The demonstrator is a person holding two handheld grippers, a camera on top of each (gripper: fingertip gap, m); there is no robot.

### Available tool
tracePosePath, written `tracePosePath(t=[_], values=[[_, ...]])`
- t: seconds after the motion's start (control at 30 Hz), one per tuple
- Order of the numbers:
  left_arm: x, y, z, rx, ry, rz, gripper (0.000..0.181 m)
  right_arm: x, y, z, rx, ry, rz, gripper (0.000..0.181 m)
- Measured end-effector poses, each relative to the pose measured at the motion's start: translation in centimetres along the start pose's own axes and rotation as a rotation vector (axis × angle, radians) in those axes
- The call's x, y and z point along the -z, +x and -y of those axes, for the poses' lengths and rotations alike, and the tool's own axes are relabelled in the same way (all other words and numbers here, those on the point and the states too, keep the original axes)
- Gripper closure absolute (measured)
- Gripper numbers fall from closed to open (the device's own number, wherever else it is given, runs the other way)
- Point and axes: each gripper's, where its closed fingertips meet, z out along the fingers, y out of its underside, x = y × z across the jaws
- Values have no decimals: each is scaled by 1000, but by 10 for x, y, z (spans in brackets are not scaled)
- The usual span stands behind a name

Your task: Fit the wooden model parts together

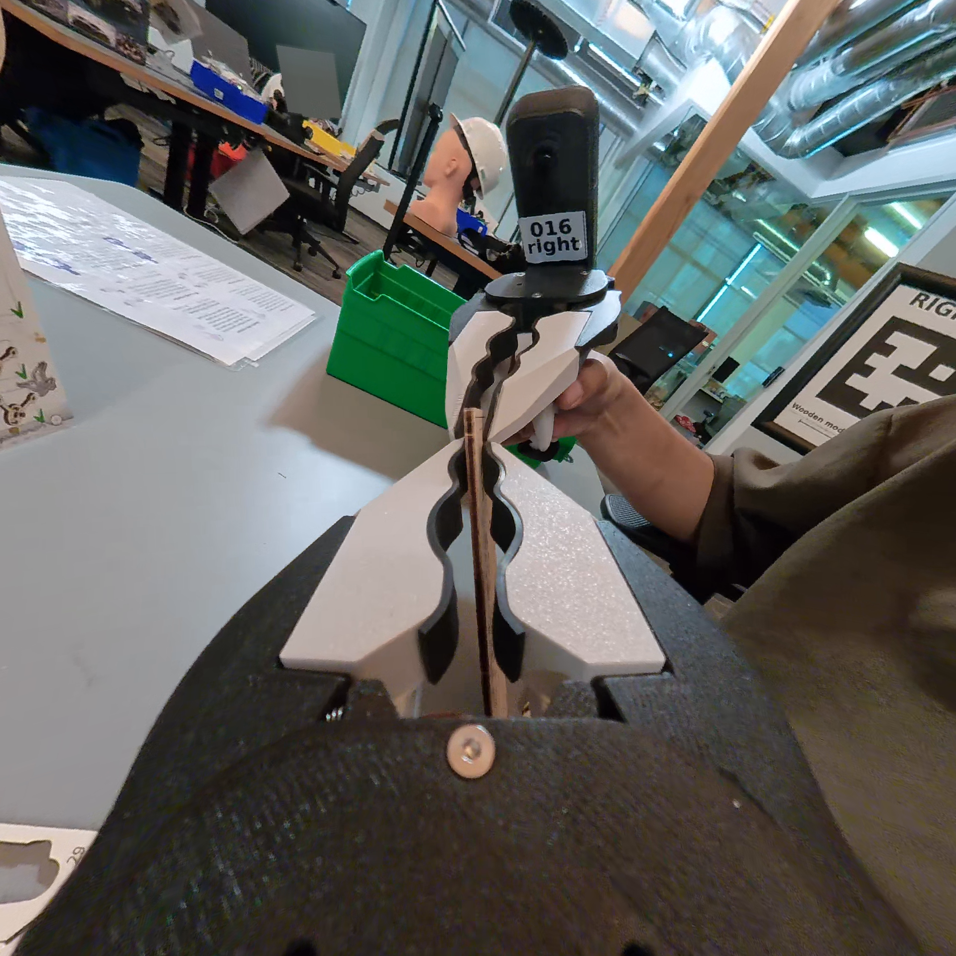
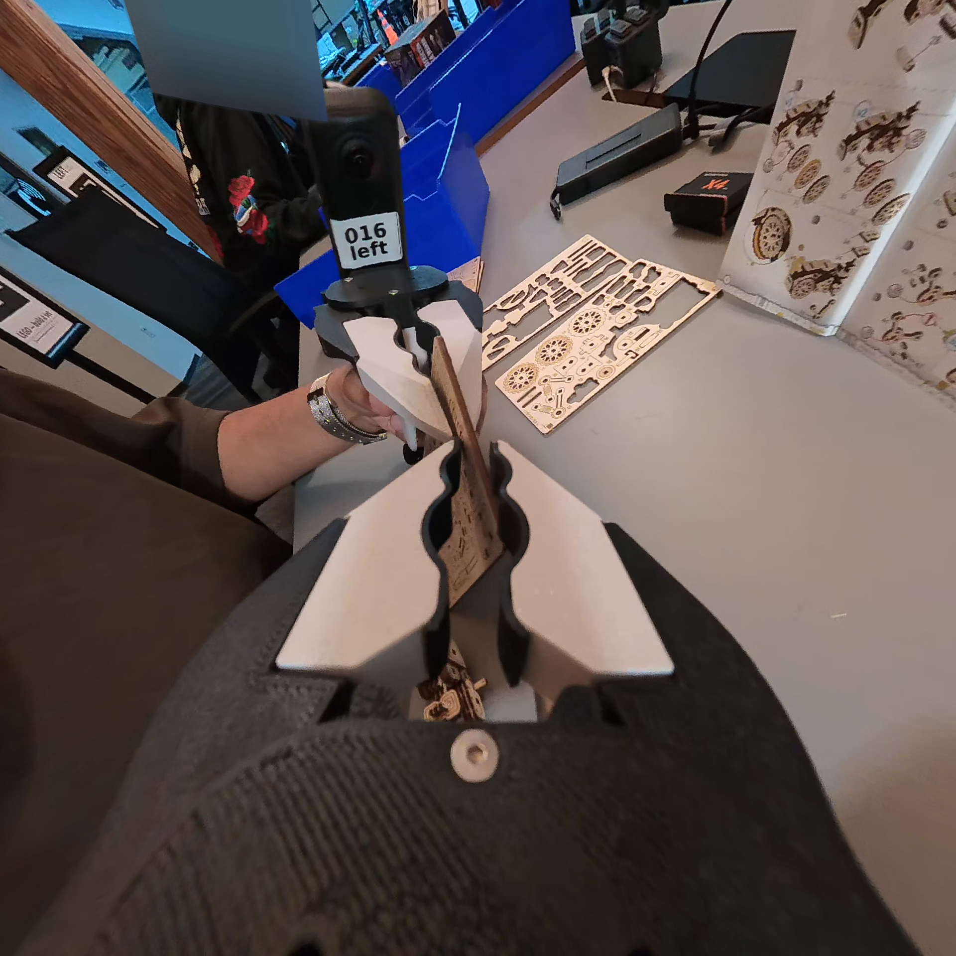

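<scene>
Left wrist view looked along the left gripper (image 1: pixel 476 455), whose jaws were clamped on a thin wooden sheet (image 1: pixel 478 543) seen edge-on, running straight up between the white fingers (image 1: pixel 393 558). At the sheet's far tip the right gripper (image 1: pixel 478 408) met it from the opposite side, held in a person's hand (image 1: pixel 595 403), jaws nearly together around the top edge. Behind them a green bin (image 1: pixel 388 331) stood beside the grey bench (image 1: pixel 155 517), and printed instruction pages (image 1: pixel 145 279) lay on that bench to the left.

From the right wrist view the same sheet (image 2: pixel 473 527) slanted between the right gripper's (image 2: pixel 475 450) jaws, which stood a little apart; the sheet leaned against the right-hand pad, and I could not tell whether they truly pinched it. The left gripper (image 2: pixel 439 408) gripped the sheet's far end. Farther off on the bench (image 2: pixel 724 569) lay two flat laser-cut part sheets (image 2: pixel 584 331), partly emptied, near a tall illustrated box (image 2: pixel 853 170) and a small black box (image 2: pixel 708 199). A blue bin (image 2: pixel 445 202) sat behind the left gripper.
</scene>
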Motion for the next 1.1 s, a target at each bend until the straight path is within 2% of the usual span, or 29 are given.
tracePosePath(t=[0.63,0.83,0.9,1.1], values=[[-3,-6,-2,-84,-21,93,181,-2,7,-1,-14,-5,-64,171],[-3,-9,-2,-103,-15,118,181,-3,9,-1,-9,-20,-123,172],[-3,-13,-7,-138,-51,154,181,-5,14,-5,18,-47,-171,172],[-3,-8,2,-62,12,87,181,-2,9,4,16,-11,-153,172]])
